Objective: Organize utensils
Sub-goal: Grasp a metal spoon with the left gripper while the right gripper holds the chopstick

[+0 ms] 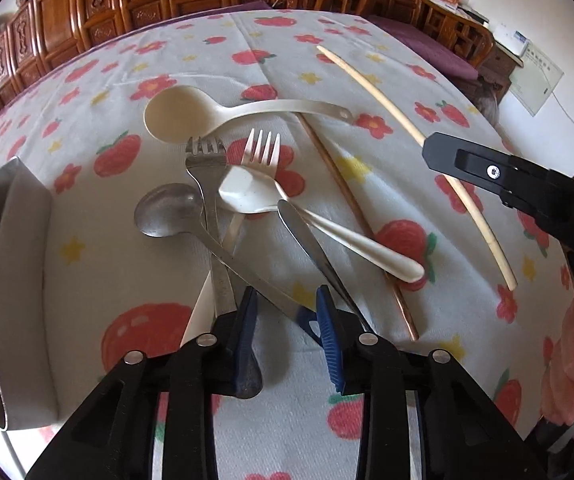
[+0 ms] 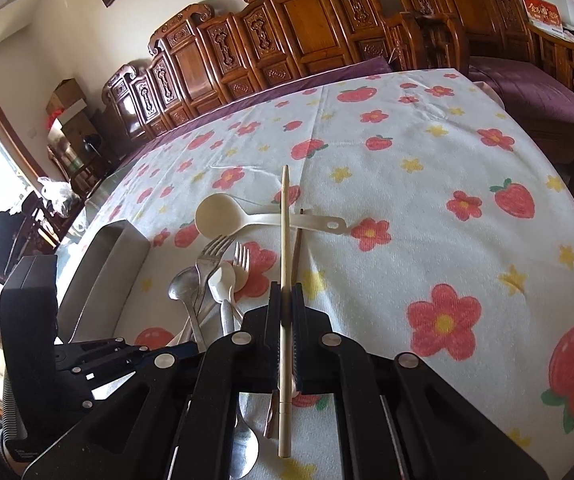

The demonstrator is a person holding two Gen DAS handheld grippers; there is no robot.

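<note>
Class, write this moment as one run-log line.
left gripper: around handle of metal spoon, grip unclear | right gripper: shut on pale chopstick

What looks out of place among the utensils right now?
The utensils lie in a crossed heap: metal fork over metal spoon, ladle across the brown chopstick. The metal container holds none that I can see.

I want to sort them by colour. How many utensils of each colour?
Metal: 3 (metal fork, metal spoon, metal handle)
White or cream: 4 (ladle, small spoon, white fork, cream chopstick)
Brown: 1 (brown chopstick)
Total: 8
</note>
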